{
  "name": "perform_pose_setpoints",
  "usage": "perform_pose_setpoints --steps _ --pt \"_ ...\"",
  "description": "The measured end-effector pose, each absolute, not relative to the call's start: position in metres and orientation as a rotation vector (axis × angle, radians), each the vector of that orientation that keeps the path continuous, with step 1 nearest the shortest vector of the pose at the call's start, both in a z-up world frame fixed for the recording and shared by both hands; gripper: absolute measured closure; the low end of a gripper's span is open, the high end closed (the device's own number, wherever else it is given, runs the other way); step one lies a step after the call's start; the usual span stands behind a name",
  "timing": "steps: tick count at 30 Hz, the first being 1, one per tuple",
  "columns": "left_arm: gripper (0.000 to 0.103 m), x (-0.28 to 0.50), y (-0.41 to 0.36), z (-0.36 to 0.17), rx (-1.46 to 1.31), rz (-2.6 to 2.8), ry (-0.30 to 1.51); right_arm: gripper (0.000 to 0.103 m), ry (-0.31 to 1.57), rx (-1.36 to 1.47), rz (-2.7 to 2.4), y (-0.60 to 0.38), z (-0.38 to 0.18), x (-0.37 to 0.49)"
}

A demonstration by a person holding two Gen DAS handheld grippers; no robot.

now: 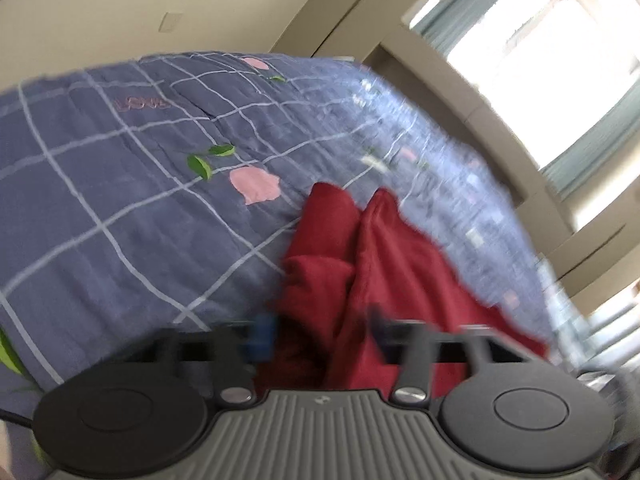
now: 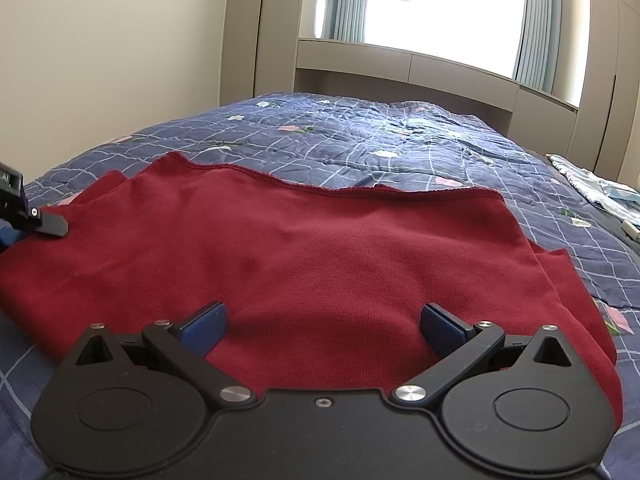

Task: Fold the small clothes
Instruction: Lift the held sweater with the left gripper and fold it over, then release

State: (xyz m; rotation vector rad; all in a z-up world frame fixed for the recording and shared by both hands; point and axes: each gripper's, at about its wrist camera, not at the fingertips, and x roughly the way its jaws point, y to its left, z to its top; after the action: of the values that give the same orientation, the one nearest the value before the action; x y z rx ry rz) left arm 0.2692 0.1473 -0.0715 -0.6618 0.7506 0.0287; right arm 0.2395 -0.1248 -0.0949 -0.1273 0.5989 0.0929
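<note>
On the left wrist view, blurred, the left gripper (image 1: 320, 336) is seen with red cloth bunched between its narrowed jaws; whether the pads press cannot be told. "LOVE" (image 1: 140, 103) is stitched on the blue checked quilt (image 1: 100, 200). On the right wrist view, the red garment (image 2: 320, 248) is spread flat on the quilt, the right gripper (image 2: 322, 322) spread wide over its near edge. Judged soft, light, limp; best pinched at hem or corners.

Blue checked quilt (image 2: 400, 140), curtained window (image 2: 440, 0).
</note>
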Motion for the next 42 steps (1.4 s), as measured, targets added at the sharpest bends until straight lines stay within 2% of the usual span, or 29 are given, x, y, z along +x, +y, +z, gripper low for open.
perform_pose_setpoints --steps 4,6,13,22,30,36,38,40,42 --pt "0.086 0.268 0.138 -0.061 -0.663 0.024 0.711 0.000 0.585 -0.076 0.144 -0.138 -0.085 0.239" --pt "0.088 0.265 0.129 -0.047 -0.641 -0.003 0.668 0.000 0.560 -0.076 0.137 -0.148 -0.078 0.233" --pt "0.088 0.275 0.063 0.014 -0.520 -0.174 0.572 0.000 0.517 -0.117 0.093 -0.208 -0.060 0.209" --pt "0.089 0.305 -0.076 0.060 -0.431 -0.414 0.584 0.000 0.499 -0.115 -0.056 -0.300 -0.049 0.161" --pt "0.089 0.304 -0.202 0.024 -0.263 -0.573 0.708 0.000 0.566 -0.057 -0.142 -0.351 -0.066 0.124" --pt "0.085 0.289 -0.228 -0.010 -0.151 -0.584 0.788 0.000 0.587 0.066 -0.152 -0.371 -0.077 0.115" --pt "0.079 0.287 -0.227 -0.012 -0.166 -0.584 0.796 0.000 0.592 0.102 -0.155 -0.375 -0.079 0.115" --pt "0.045 0.282 -0.220 -0.006 -0.183 -0.596 0.783 0.000 0.587 0.123 -0.162 -0.375 -0.078 0.113" --pt "0.030 0.278 -0.215 0.001 -0.190 -0.604 0.760 0.000 0.576 0.137 -0.161 -0.376 -0.077 0.112"
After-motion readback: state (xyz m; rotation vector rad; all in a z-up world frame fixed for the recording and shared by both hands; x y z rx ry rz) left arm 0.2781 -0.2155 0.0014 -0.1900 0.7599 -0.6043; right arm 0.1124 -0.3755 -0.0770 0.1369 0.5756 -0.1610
